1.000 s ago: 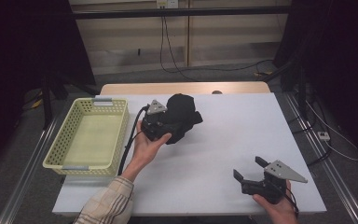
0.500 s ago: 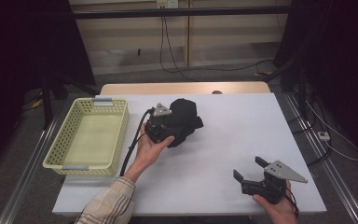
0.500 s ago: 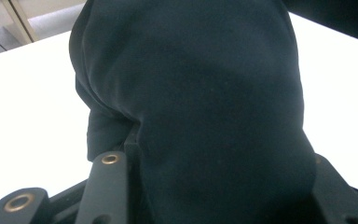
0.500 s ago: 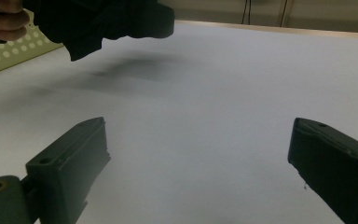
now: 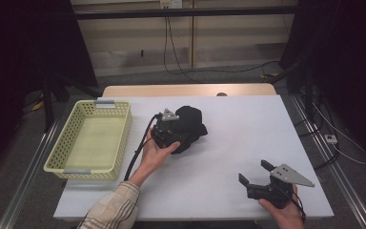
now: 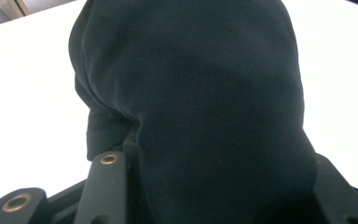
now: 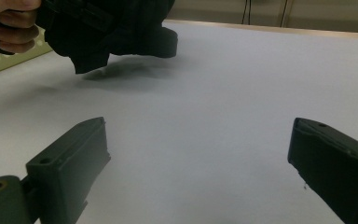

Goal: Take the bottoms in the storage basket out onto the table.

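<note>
Black cloth (image 5: 190, 125) is clamped in the closed fingers of the left gripper (image 5: 178, 136) and, compared with a second ago, has been carried lower and slightly nearer the person, to the right of the yellow basket (image 5: 90, 139), not over it. Judged from this, the cloth is being set down on the white bench (image 5: 248, 133); the right gripper (image 5: 256, 174) is seen resting far right of the basket, fingers spread and empty.

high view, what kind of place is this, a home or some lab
Most likely a lab or recording room, not a home: a bare white table under a fixed camera, loose cables across the floor behind it, and dark curtains at the sides.
</note>
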The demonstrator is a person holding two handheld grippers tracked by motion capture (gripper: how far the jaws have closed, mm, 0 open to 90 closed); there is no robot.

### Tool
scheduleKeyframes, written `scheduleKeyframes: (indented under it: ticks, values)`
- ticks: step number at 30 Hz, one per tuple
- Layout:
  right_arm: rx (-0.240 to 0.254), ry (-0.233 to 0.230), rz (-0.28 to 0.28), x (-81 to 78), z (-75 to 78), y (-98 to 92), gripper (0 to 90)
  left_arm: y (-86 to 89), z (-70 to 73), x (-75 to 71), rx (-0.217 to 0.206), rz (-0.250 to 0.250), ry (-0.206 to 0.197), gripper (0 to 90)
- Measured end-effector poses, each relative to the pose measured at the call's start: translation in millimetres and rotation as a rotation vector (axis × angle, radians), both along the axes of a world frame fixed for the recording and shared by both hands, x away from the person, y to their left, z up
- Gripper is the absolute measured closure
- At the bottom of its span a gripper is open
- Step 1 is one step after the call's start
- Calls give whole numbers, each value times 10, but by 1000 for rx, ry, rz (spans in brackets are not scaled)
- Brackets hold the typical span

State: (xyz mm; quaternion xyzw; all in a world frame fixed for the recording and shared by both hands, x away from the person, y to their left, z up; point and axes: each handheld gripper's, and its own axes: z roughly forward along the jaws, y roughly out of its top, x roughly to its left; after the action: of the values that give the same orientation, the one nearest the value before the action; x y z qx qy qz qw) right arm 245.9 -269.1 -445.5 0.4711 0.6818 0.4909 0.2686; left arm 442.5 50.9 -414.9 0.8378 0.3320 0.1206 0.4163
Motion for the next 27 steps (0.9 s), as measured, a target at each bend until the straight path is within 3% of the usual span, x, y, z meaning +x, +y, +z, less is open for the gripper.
scheduleKeyframes:
  ticks: [9,15,27]
  values:
    - [-1,0,2,-2,1,-1,50,2,-105,54,24,18,40,494]
    - [-1,1,2,0,-1,2,50,3,-129,69,26,22,41,478]
    - [-1,1,3,0,-1,3,51,-68,-232,62,76,10,27,434]
